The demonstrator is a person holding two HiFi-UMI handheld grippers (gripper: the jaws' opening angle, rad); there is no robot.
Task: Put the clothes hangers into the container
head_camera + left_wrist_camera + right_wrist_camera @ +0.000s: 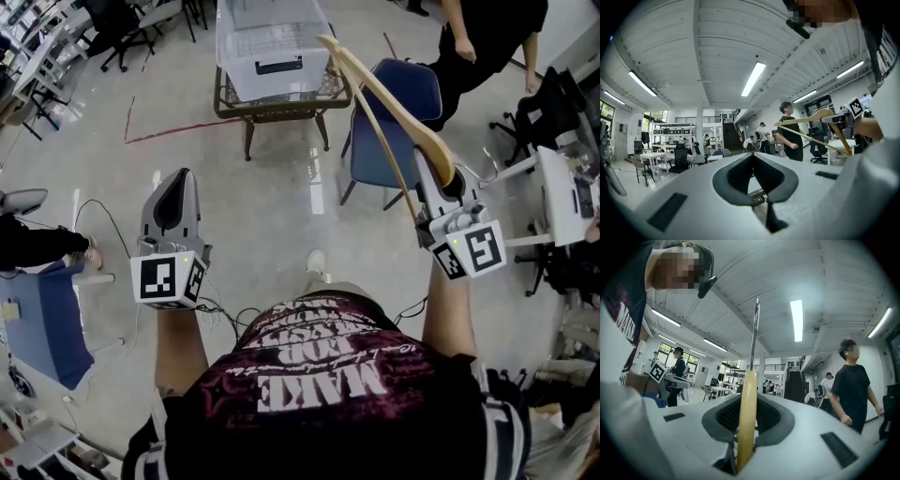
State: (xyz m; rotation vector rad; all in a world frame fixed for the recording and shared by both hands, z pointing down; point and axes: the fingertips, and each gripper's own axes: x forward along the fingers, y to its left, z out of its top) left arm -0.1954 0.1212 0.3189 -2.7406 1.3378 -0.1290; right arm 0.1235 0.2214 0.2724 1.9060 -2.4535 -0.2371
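1. Wooden clothes hanger [375, 86] is clamped in the right gripper [441, 176]. Its jaws are nearly closed, pinching the hanger body edge-on.
2. Hanger sticks up and forward from the jaws, held in the air over the blue chair [375, 159]; it is not in the container.
3. Right gripper view: the hanger's metal hook [754, 333] rises straight above the wood.
4. Left gripper [176, 187] has its jaws closed together at the tips, with nothing between them.
5. Both grippers are held level in front of the person, left and right of the body, well apart.
6. Clear plastic container [267, 37] sits on a small bench [234, 98] ahead, well apart from both grippers.
7. Hanger tip in the head view overlaps the container's right edge; contact cannot be told.
8. Person in black [487, 37] stands at the top right, beside the chair.
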